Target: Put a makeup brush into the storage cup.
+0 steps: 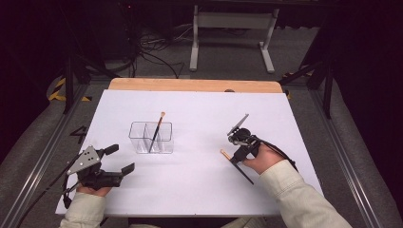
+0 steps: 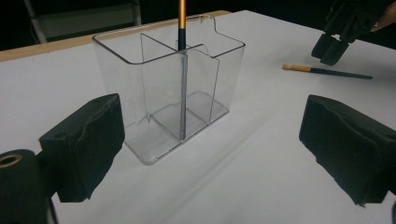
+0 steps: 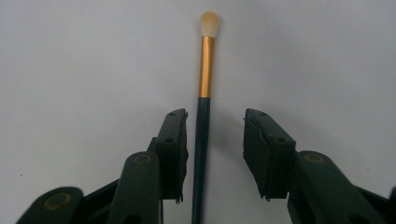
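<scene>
A clear plastic organizer [image 1: 151,137] with compartments stands on the white table; one brush [image 1: 156,131] leans upright inside it, its gold ferrule [image 2: 181,21] rising above the rim. A second brush [image 3: 204,98] with a dark handle, gold ferrule and pale tip lies flat on the table [image 1: 236,164]. My right gripper [image 3: 215,149] hangs over it pointing down, jaws open on either side of the handle, the left pad close to it and the right pad apart. My left gripper [image 1: 124,159] rests at the near left, open and empty, facing the organizer [image 2: 168,93].
The white sheet [image 1: 199,190] covers the table, with a wooden edge [image 1: 195,85] at the far side. A metal stand and cables sit on the floor beyond. The right gripper [image 2: 338,32] and the lying brush [image 2: 327,71] show far off in the left gripper view.
</scene>
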Available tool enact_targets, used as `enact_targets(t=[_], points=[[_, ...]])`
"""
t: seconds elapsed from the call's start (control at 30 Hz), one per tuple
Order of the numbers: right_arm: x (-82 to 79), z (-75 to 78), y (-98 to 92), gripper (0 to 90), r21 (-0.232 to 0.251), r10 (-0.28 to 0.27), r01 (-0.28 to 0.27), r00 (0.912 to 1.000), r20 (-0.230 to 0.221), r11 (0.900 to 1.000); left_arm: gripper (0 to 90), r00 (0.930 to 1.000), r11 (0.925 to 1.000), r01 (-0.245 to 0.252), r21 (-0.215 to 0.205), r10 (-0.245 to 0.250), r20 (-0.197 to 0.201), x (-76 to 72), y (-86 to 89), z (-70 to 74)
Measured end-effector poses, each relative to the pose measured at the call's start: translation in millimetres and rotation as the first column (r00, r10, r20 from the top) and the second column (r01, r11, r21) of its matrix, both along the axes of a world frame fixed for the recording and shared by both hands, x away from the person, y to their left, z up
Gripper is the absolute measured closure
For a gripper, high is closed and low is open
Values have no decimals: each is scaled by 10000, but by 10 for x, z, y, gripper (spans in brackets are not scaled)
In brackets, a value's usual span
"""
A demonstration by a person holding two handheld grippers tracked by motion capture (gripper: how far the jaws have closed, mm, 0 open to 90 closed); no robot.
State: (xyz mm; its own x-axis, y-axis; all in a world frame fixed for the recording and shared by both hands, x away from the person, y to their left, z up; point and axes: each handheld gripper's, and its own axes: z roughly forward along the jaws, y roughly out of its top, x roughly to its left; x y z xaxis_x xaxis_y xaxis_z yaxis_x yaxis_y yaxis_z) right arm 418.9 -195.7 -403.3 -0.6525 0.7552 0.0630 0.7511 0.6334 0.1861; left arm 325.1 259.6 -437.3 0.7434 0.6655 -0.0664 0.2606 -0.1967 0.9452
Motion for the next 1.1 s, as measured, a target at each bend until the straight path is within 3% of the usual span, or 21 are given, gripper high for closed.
enact_targets(t=[0.13,1.1], points=[[28,-25,1,600,-81,-115,114,9998,-131,9999,75,10000,10000,30,-2,-30,-43,1,-2,-2],[1,-139,134,669,-807,410,-435,9987,-314,9958,76,10000,10000,-6,-45,6,-88,10,-2,-7]])
